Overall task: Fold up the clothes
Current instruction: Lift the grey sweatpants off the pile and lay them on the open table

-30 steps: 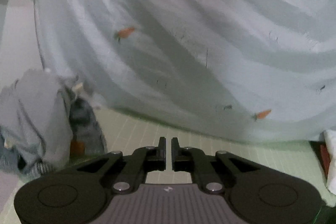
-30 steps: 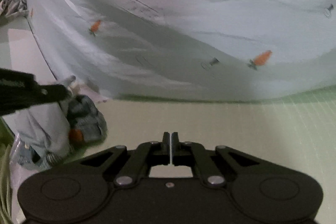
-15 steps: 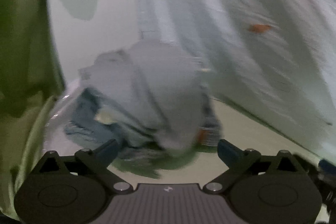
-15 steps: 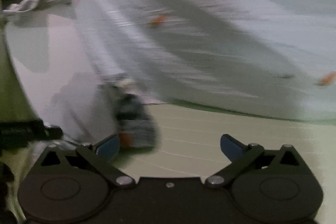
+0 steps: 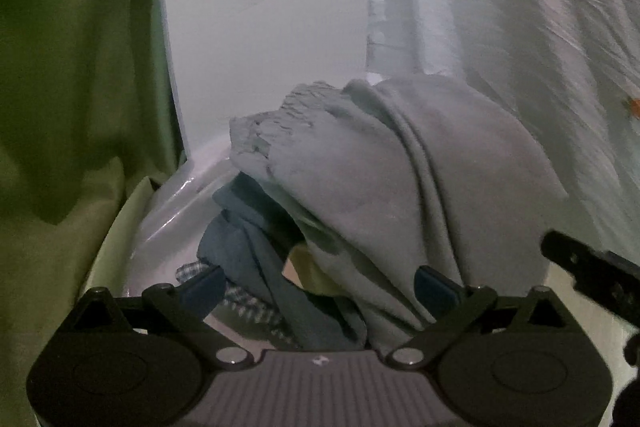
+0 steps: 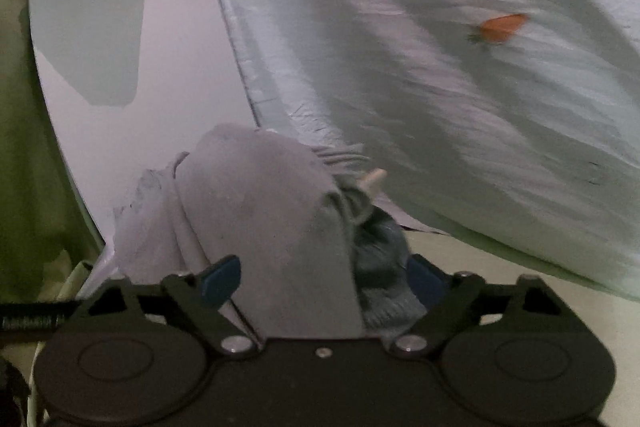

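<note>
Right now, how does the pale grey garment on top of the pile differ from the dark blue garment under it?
The pale grey garment is lighter, drapes over the top of the pile and shows a gathered edge; the dark blue garment is darker, lies underneath and shows only in part. The grey one looks bigger, though much of the blue one is hidden. Both are crumpled and unfolded.

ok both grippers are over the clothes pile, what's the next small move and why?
Probably ease both down and close on the grey garment. It lies on top of the pile, over the blue clothes. The left gripper stands open around the pile. The right gripper has just been closing a little, the grey cloth between its fingers, not visibly pinched.
</note>
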The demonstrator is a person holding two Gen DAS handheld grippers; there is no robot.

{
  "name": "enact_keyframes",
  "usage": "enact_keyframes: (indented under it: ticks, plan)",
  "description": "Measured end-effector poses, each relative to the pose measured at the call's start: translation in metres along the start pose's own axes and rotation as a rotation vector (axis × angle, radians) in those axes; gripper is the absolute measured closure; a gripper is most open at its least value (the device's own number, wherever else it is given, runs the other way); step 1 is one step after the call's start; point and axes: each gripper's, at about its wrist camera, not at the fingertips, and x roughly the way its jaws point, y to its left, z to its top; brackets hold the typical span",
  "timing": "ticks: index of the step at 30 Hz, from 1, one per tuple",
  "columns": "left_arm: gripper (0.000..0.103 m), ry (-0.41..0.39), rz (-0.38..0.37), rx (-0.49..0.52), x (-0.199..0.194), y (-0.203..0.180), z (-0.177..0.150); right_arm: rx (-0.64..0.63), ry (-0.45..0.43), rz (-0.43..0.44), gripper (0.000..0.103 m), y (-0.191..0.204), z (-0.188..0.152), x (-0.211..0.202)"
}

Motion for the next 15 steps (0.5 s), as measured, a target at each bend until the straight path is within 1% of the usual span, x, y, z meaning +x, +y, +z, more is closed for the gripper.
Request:
enact_keyframes:
  ticks: [4, 5, 6, 7, 8, 9, 11, 14, 15]
  plan:
    - [0.003, 0.006, 0.010, -0.015, 0.011, 0.006, 0.005, -0.044, 0.056, -0.003, 0.018, 0.009, 0.011, 0.040]
    - [0.003, 0.011, 0.013, -0.020, 0.013, 0.007, 0.005, -0.049, 0.071, -0.004, 0.022, 0.009, 0.011, 0.047]
    - [0.003, 0.017, 0.017, -0.027, 0.013, 0.007, 0.004, -0.046, 0.087, 0.009, 0.041, 0.008, 0.009, 0.052]
    - [0.003, 0.023, 0.019, -0.033, 0.013, 0.008, 0.003, -0.042, 0.104, 0.024, 0.072, 0.006, 0.008, 0.056]
    - [0.003, 0.027, 0.018, -0.035, 0.012, 0.007, 0.002, -0.029, 0.099, 0.041, 0.085, 0.004, 0.005, 0.054]
    - [0.003, 0.028, 0.016, -0.033, 0.011, 0.007, 0.000, -0.015, 0.089, 0.058, 0.091, 0.001, 0.002, 0.050]
    - [0.003, 0.022, 0.021, -0.023, 0.007, 0.007, -0.002, -0.008, 0.056, 0.082, 0.094, -0.002, -0.003, 0.037]
    - [0.003, 0.000, 0.022, -0.015, -0.008, 0.002, -0.006, -0.023, -0.022, 0.098, 0.096, -0.004, -0.006, 0.002]
    - [0.003, -0.007, 0.019, -0.014, -0.014, 0.000, -0.007, -0.011, -0.051, 0.101, 0.098, -0.007, -0.007, -0.013]
